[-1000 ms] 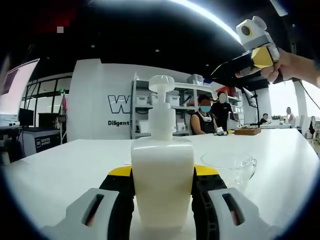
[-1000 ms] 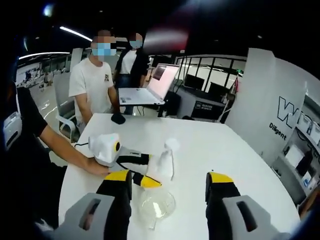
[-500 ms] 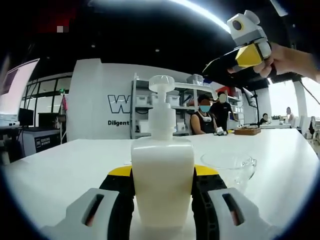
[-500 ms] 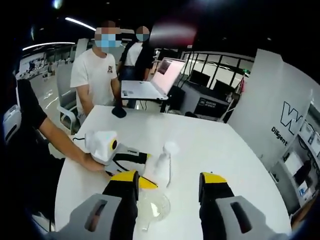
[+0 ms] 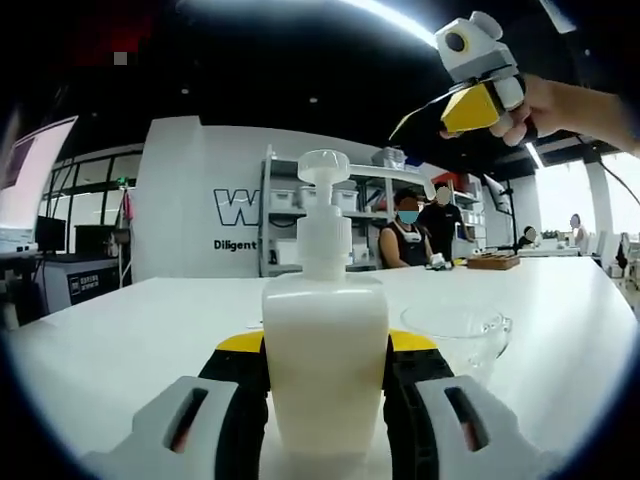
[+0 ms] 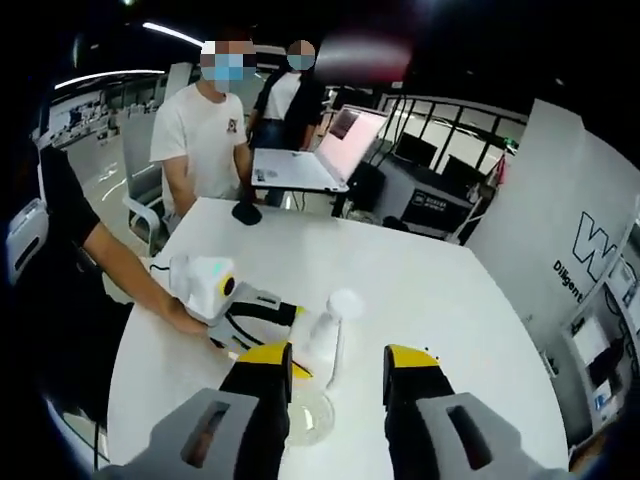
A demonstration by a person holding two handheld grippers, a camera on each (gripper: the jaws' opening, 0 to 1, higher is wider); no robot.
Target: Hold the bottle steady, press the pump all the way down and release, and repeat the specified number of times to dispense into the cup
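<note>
A white pump bottle [image 5: 325, 350] stands on the white table [image 5: 120, 330], its pump head [image 5: 325, 165] up. My left gripper [image 5: 325, 345] is shut on the bottle's body, one yellow-tipped jaw on each side. Just right of the bottle sits a clear glass cup [image 5: 460, 335]. High at the upper right, a hand holds my right gripper [image 5: 440, 110] in the air. From above, the right gripper [image 6: 337, 358] hangs open over the pump head [image 6: 345, 303] and the cup [image 6: 305, 415], with a narrow gap between its jaws. The left gripper [image 6: 305, 340] comes in from the left.
Two people stand beyond the table's far end beside an open laptop [image 6: 310, 160] and a black mouse [image 6: 245, 212]. A person's arm [image 6: 110, 270] lies along the table's left side. Shelves [image 5: 370, 215] and seated people are behind the table.
My right gripper has moved closer over the pump head and its jaws have narrowed. In the left gripper view it has drifted left and upward. The bottle and left gripper have stayed still.
</note>
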